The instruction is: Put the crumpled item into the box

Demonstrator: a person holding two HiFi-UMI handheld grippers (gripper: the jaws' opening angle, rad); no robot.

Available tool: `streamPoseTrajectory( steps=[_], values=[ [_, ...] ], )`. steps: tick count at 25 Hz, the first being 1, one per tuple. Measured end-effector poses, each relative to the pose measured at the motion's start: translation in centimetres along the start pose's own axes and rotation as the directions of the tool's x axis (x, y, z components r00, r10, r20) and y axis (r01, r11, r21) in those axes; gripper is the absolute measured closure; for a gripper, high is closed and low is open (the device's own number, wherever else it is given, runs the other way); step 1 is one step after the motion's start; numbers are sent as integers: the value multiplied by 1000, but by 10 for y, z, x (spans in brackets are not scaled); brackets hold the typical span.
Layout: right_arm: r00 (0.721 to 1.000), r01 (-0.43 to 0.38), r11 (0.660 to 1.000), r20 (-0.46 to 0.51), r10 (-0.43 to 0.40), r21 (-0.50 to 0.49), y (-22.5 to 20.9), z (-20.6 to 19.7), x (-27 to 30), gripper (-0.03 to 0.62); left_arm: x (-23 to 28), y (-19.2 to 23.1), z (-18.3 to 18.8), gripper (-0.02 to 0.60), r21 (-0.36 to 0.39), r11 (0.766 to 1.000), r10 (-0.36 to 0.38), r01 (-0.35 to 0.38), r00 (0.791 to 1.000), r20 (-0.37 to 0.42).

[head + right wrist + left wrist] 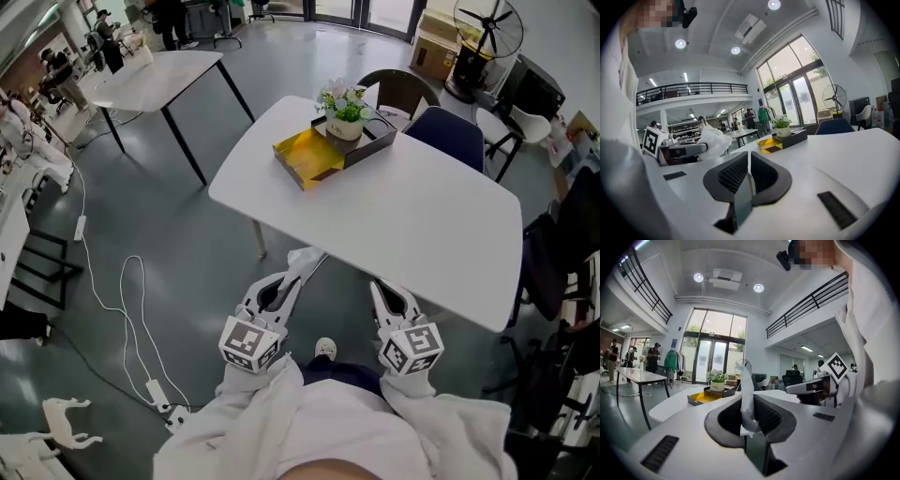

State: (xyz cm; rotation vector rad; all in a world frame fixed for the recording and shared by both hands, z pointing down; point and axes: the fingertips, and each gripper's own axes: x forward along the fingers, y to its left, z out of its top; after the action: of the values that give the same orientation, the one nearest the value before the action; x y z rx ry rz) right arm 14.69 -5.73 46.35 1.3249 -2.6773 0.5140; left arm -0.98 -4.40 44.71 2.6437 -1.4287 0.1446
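Jaws of left hand-held gripper (750,408) clamped on crumpled item (746,380); right hand-held gripper (749,164) jaws together, empty.

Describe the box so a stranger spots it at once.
On the white rectangular table, near its far corner, lies a shallow open box. Its bright yellow inside sets it apart from the dark tray of potted flowers beside it.

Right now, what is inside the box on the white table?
The box's yellow half looks empty. A potted plant stands in its black half, covering the floor beneath. The crumpled white paper is held in the left hand-held gripper, not inside.
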Motion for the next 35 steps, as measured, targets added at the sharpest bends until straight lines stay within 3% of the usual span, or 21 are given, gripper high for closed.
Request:
streamPoseTrajectory(
  steps=[9,18,26,35],
  values=[
    [1000,-24,1000,-15,24,19,-16,-3,11,553,13,-13,-4,528,4,1000,-4,4,1000,0],
    [998,-62,998,-20,62,25,-8,-5,16,553,-5,2,-7,528,-13,997,71,-71,997,1],
    [999,-48,999,-20,49,25,-15,4,38,553,16,17,-4,529,-5,999,35,-35,999,-4],
    [999,-24,999,-30,25,37,-34,24,96,553,59,68,4,529,-15,1000,12,-12,1000,-21]
  ],
)
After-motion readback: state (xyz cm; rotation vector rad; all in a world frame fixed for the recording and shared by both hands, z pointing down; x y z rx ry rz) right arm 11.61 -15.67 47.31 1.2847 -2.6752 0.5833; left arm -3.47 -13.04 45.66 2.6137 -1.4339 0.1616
